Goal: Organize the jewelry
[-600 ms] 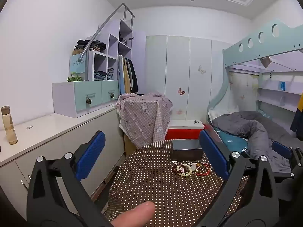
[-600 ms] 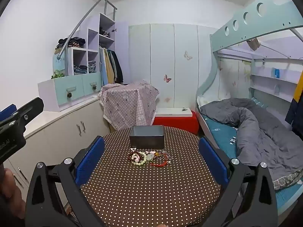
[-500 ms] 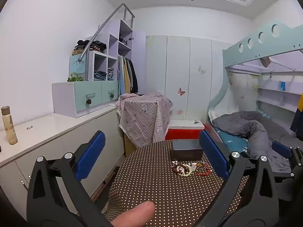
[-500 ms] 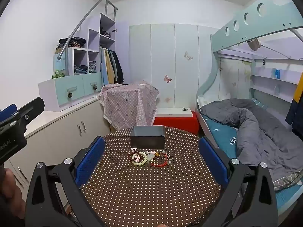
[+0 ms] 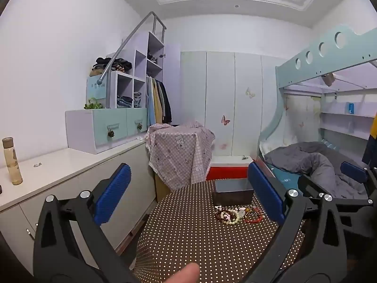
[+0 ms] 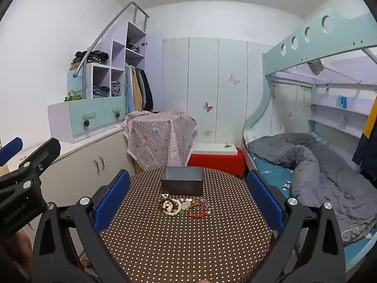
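A small pile of bead bracelets (image 6: 185,206), white, brown and red, lies on a round table with a brown polka-dot cloth (image 6: 183,243). A dark open box (image 6: 182,184) stands just behind the pile. The pile (image 5: 239,214) and the box (image 5: 233,192) also show in the left wrist view, to the right. My right gripper (image 6: 188,208) is open and empty, held above the near side of the table, facing the pile. My left gripper (image 5: 188,200) is open and empty, off the table's left side.
Low white cabinets (image 5: 70,165) run along the left wall with a bottle (image 5: 11,161) on top. A cloth-covered stand (image 6: 160,139) and a red and white box (image 6: 215,158) stand behind the table. A bunk bed with a grey duvet (image 6: 318,169) is on the right.
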Demonstrator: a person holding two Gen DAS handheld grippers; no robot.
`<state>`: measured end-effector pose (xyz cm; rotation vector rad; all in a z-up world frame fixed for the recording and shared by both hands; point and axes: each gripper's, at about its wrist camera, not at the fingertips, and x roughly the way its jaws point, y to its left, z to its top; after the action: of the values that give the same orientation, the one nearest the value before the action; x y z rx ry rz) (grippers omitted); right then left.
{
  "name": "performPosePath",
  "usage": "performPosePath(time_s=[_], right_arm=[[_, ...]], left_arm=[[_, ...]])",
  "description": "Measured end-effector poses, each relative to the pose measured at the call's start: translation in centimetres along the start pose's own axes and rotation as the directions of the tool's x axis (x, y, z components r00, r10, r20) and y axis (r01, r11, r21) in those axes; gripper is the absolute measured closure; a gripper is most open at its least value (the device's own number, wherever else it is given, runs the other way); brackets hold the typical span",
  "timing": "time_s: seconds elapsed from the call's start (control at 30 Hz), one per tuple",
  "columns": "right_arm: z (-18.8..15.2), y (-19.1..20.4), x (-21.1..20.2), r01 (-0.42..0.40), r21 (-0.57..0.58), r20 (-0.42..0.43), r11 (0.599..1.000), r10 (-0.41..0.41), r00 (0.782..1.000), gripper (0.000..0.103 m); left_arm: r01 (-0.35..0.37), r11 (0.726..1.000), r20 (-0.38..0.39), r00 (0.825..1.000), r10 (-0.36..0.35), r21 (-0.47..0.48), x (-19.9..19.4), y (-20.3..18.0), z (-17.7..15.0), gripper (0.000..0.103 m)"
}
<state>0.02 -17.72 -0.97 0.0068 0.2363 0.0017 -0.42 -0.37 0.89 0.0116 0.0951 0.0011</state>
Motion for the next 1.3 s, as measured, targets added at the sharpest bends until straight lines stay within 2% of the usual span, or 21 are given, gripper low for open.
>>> performPosePath(time_s=[0.3,1.3], right_arm=[[0.4,-0.5,-0.3,0.012,-0.003,0.022,1.0,-0.012,1.0,0.007],[0.8,-0.4,0.2,0.008,-0.016,0.033,1.0,-0.008,0.999,0.007]], left_arm=[[-0.02,1.0,0.004,1.0,0.02,-0.004,0.1,0.1,-0.3,0.006],[0.001,1.0,-0.028,1.0,-0.001,-0.024,1.3,0.1,-1.3,0.006]])
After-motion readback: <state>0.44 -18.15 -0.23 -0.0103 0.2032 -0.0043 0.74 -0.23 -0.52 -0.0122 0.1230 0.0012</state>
